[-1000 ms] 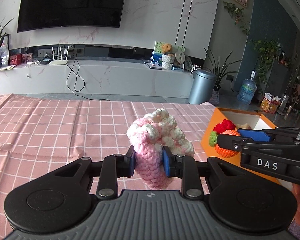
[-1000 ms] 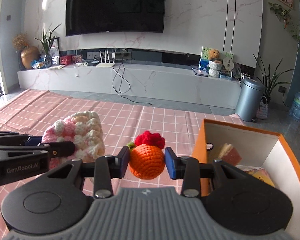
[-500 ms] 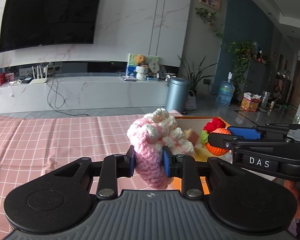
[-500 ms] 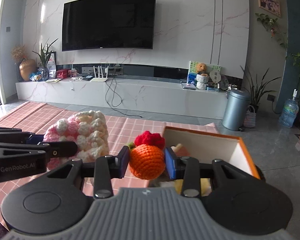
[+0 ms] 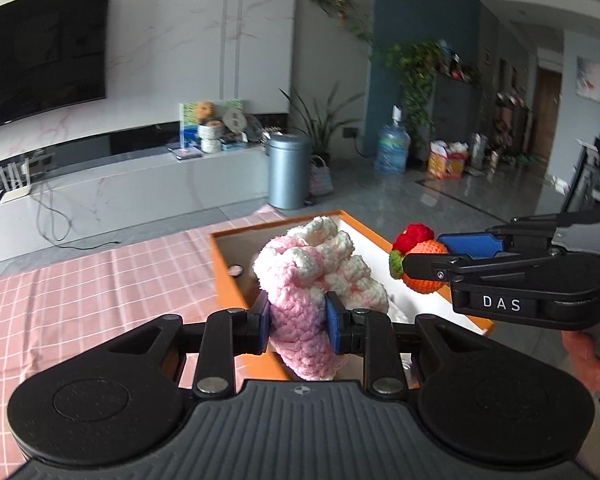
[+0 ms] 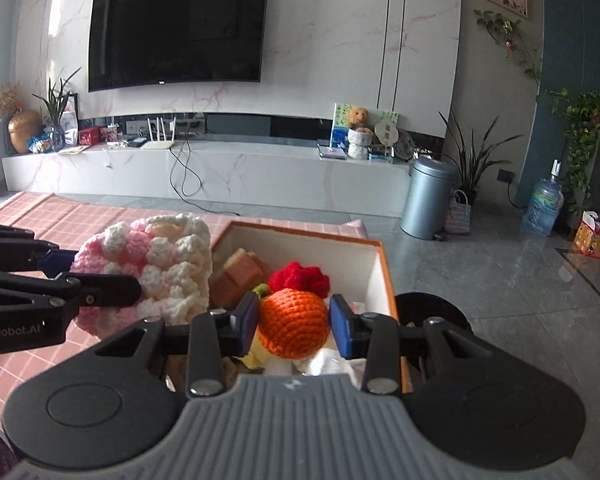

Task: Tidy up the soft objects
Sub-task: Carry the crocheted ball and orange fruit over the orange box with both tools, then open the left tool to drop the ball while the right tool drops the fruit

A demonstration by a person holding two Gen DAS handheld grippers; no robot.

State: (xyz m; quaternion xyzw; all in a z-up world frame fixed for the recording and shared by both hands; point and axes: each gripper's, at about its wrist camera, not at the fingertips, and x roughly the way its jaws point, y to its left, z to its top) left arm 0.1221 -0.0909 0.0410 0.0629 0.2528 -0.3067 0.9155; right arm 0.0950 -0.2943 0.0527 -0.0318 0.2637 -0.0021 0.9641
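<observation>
Right wrist view shows the right gripper (image 6: 294, 320) with its jaws clamped on the orange crocheted ball with a red tuft (image 6: 293, 326), above the open orange-rimmed box (image 6: 384, 276). Left gripper (image 5: 296, 326) pinches the pink-and-white crocheted bundle (image 5: 312, 280) over the box's near-left corner. Best release each one low, inside the walls, apart from the other.

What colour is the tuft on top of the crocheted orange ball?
Red, with a bit of green beside it; the tuft shows best in the right wrist view.
</observation>
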